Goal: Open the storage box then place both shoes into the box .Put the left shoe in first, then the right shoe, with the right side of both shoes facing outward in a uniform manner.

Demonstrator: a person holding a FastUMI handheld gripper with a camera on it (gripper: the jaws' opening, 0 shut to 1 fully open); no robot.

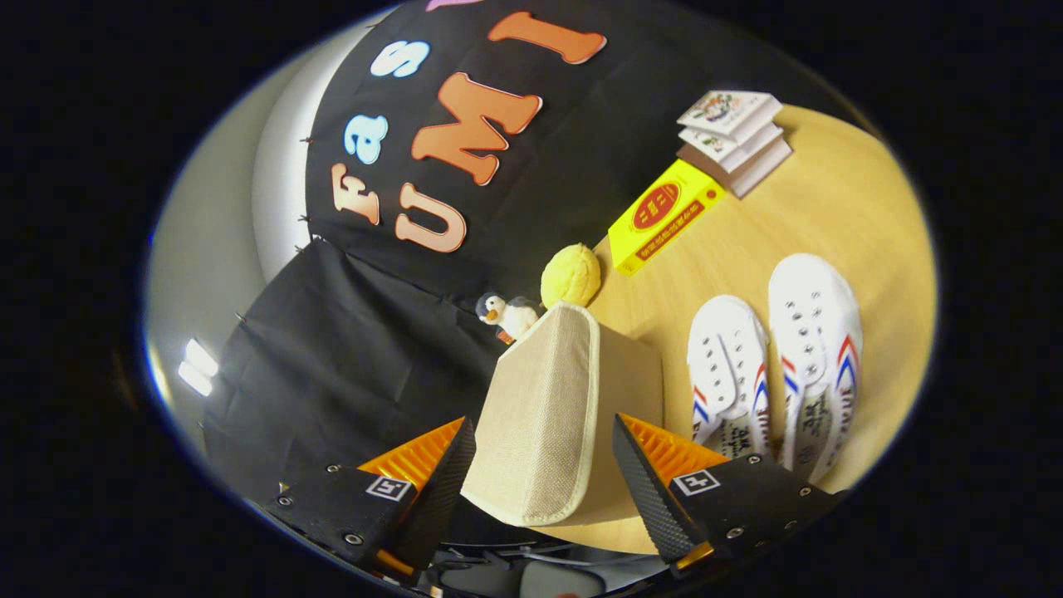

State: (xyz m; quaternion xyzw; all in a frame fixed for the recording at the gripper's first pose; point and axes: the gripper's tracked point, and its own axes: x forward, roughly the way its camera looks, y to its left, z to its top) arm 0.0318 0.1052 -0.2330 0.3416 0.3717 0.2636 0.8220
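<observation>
Straddling the storage box lid [544, 415], the gripper [544, 473] (fingers apart) sits beside the shoes [776, 365]

My one camera rides on my gripper [544, 473], rolled sideways, looking forward along its parted fingers, close above the beige fabric storage box lid [540, 415]; light wooden table [830, 216] and booth wall lie beyond.

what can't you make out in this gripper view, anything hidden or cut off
- Storage box inside: hidden by its flap, which lies between the open fingers.
- White shoes: heels hidden behind one finger.
- Penguin toy: lower body hidden behind the box.
- Labels on the yellow box: too small.
</observation>
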